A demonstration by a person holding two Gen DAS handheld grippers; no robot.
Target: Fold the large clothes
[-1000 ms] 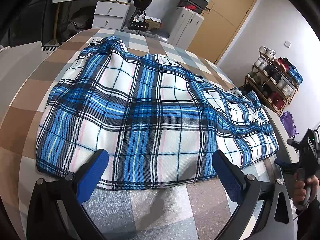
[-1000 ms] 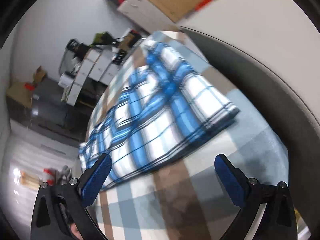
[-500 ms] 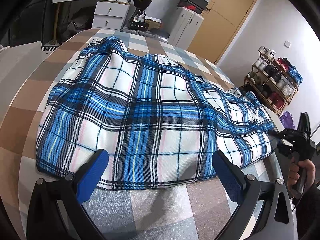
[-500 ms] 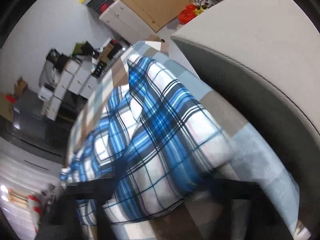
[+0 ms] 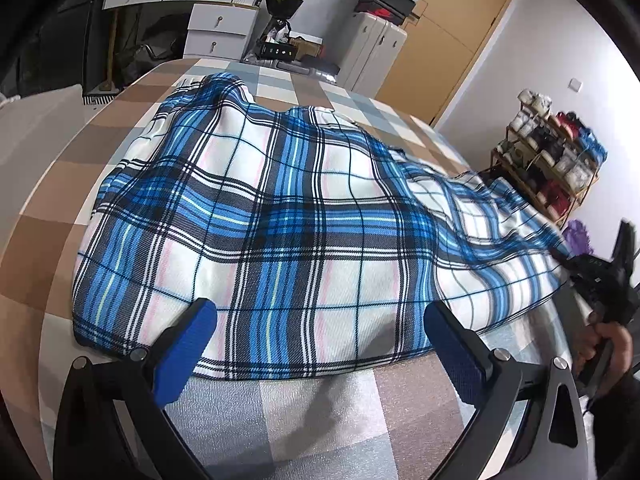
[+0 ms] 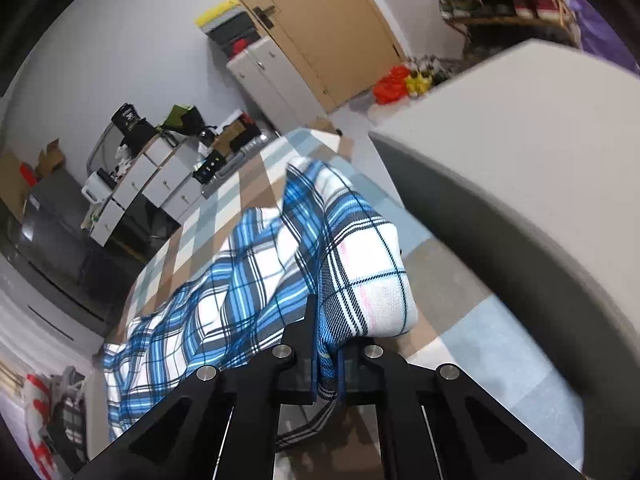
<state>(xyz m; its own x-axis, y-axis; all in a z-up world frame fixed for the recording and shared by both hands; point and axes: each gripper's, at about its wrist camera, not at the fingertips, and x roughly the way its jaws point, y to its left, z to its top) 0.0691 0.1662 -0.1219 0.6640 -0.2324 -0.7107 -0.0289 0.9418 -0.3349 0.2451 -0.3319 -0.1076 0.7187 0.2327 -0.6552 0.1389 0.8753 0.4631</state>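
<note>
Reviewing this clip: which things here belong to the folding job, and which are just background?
Job:
- plaid cloth
- right gripper, shut on its corner
- left gripper, open
- checked table

Background:
- shoe rack
- drawers
- door

Soft woven plaid cloth, matt checked table cover, glossy wooden door

Plaid garment lies spread on checked tabletop, covering most of it. Left gripper sits at garment's near edge, fingers either side of hem. Right gripper at garment's right corner, cloth between its fingers. Behind table: drawer unit at left, cabinet in middle, door to its right. Shoe rack stands against right wall.
</note>
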